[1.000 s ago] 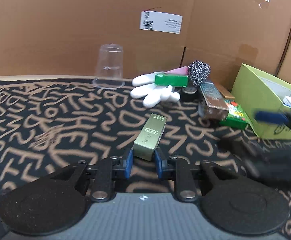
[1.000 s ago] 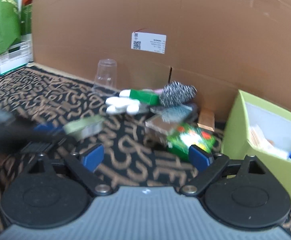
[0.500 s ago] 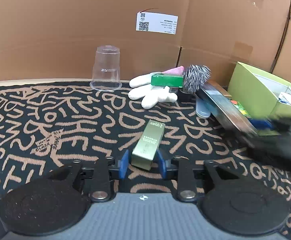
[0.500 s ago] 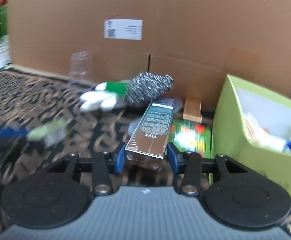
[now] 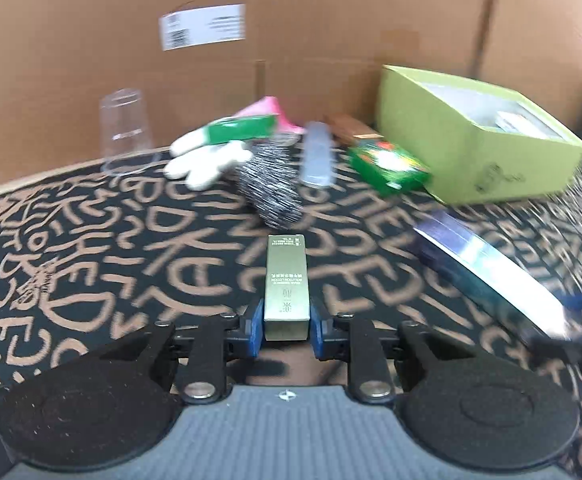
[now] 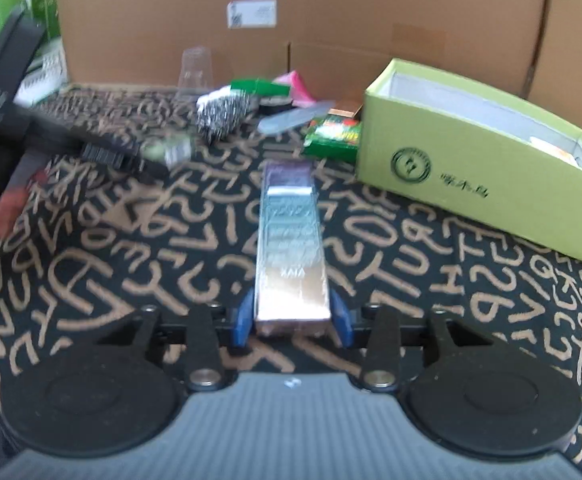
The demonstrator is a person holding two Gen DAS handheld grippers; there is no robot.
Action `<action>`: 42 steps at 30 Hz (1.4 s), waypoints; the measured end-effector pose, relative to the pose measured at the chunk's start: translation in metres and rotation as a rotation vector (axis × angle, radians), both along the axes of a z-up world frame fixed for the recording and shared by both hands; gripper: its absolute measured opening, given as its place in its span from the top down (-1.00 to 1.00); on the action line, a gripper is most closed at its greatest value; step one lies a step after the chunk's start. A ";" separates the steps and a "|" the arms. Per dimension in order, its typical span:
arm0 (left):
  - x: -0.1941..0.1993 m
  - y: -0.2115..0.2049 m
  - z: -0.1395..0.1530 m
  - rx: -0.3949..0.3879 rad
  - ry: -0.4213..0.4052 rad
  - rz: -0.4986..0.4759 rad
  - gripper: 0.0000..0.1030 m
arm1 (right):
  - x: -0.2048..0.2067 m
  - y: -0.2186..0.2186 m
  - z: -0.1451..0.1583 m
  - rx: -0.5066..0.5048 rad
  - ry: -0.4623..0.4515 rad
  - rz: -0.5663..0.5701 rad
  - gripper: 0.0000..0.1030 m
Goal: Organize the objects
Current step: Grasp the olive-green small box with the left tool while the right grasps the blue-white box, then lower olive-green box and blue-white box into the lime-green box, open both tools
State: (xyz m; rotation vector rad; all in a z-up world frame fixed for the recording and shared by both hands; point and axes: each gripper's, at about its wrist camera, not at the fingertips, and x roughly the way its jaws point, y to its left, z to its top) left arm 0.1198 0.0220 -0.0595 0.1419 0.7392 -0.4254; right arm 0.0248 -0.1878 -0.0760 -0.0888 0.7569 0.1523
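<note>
Claws both clamped: left claw (image 5: 286,331) on gold box (image 5: 286,286), right claw (image 6: 291,320) on silver carton (image 6: 291,248).

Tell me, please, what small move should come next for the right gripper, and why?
Probably carry the shiny long box forward and right, over the rim of the green box. The right gripper is already shut on its near end, the green box stands open-topped just ahead to the right with items already inside, and the patterned cloth between looks free of obstacles.

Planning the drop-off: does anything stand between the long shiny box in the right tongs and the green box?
Nothing visible does. The shiny box in the right tongs faces only patterned cloth before the green box.
</note>
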 end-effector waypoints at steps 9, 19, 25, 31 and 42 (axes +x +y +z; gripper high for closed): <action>0.014 -0.015 0.000 0.032 -0.001 0.024 0.24 | 0.028 0.007 -0.001 0.018 -0.051 0.039 0.08; 0.016 -0.028 0.000 0.071 -0.008 -0.005 0.53 | 0.034 0.008 -0.013 0.025 -0.039 0.043 0.26; 0.001 -0.041 0.011 0.031 0.003 -0.049 0.53 | 0.011 -0.002 -0.003 0.086 -0.054 0.052 0.26; -0.009 -0.063 0.045 -0.041 -0.061 -0.095 0.53 | -0.009 -0.029 0.032 0.128 -0.165 0.001 0.26; 0.025 -0.141 0.109 -0.179 -0.174 -0.069 0.53 | 0.052 -0.102 0.094 0.206 -0.316 -0.198 0.26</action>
